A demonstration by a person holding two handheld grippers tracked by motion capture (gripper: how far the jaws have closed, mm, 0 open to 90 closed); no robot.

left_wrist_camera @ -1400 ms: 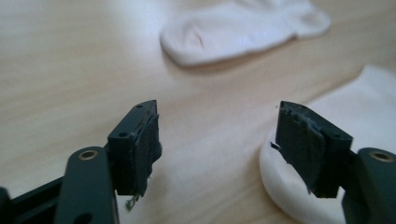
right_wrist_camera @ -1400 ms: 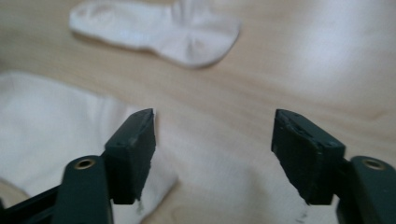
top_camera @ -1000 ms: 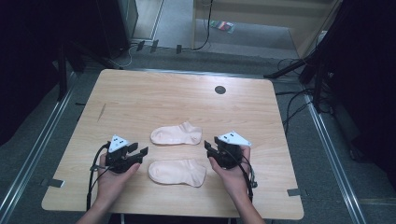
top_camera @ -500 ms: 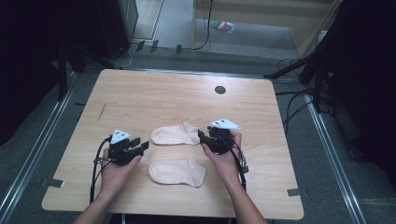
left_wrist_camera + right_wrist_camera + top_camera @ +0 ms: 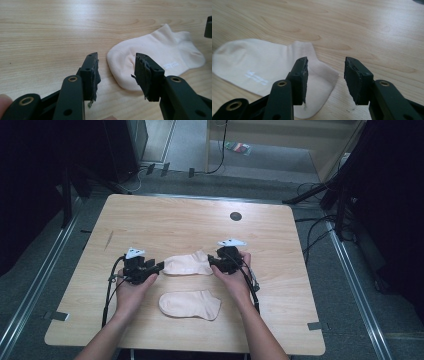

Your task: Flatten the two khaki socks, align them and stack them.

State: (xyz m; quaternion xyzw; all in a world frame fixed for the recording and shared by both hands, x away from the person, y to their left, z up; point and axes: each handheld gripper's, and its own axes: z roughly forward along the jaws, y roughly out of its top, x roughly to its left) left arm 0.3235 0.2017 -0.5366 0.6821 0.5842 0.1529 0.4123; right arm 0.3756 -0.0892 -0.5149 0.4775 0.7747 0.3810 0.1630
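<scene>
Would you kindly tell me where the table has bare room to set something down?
The far half of the table, beyond the far sock up to the round hole, is bare, as are both side margins. The near middle is crowded.

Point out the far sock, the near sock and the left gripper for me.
far sock (image 5: 186,265), high view, middle of its foot part
near sock (image 5: 190,304), high view, middle of its foot part
left gripper (image 5: 159,266), high view, between its fingertips at the far sock's toe

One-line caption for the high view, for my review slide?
Two hand-held tools, left and right, flank the far sock; near sock lies untouched.
</scene>
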